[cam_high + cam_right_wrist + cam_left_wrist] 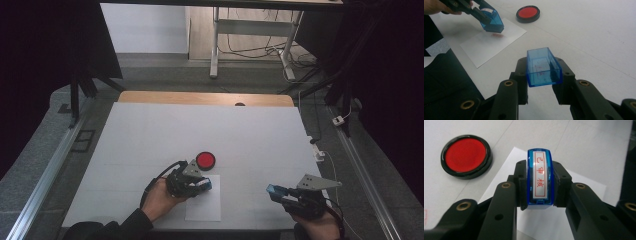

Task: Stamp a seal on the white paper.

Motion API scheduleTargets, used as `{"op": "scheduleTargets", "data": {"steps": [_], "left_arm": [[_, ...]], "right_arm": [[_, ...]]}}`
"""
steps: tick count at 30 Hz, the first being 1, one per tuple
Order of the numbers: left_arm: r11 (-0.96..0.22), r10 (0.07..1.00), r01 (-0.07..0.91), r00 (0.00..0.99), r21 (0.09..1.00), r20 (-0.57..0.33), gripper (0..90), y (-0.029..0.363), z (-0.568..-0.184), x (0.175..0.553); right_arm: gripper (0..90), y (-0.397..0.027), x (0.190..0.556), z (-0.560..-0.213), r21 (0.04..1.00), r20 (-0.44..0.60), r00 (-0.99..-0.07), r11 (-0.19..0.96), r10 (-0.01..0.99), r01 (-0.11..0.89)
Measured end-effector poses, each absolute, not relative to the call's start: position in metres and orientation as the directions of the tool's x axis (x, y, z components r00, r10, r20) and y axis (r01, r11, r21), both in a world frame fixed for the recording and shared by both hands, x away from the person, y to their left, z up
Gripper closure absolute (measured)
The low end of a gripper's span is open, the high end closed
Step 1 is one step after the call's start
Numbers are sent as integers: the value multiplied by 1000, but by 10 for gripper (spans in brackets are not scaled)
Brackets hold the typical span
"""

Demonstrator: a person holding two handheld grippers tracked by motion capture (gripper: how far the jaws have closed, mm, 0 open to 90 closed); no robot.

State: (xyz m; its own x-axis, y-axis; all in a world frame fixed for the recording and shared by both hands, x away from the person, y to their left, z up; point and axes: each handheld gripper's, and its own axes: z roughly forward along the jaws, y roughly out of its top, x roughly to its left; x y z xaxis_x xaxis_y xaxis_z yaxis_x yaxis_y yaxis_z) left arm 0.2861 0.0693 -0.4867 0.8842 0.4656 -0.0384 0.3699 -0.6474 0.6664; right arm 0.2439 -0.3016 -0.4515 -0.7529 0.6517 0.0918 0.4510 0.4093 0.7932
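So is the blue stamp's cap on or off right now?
Off. The left gripper holds the stamp over the paper, while the right gripper holds the empty cap apart.

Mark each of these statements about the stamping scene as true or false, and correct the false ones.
1. The left gripper is shut on the blue stamp. True.
2. The right gripper holds the red ink pad. False: it is shut on the stamp's blue cap; the ink pad lies on the table.
3. The stamp is over the white sheet of paper. True.
4. The sheet carries no mark. False: in the right gripper view a red imprint shows on it below the stamp.
5. The ink pad rests on the sheet. False: it sits on the table beside the sheet.
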Motion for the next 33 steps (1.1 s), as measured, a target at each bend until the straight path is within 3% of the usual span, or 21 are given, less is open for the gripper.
{"op": "scheduleTargets", "data": {"steps": [15, 33], "left_arm": [[-645, 387, 309, 921, 699, -50, 699, 78, -469, 284], [-539, 377, 309, 920, 784, -103, 699, 105, -446, 286]], "right_arm": [[685, -302, 244, -452, 793, 92, -753, 410, 651, 451], [685, -301, 244, -452, 790, 90, -754, 414, 650, 452]]}}
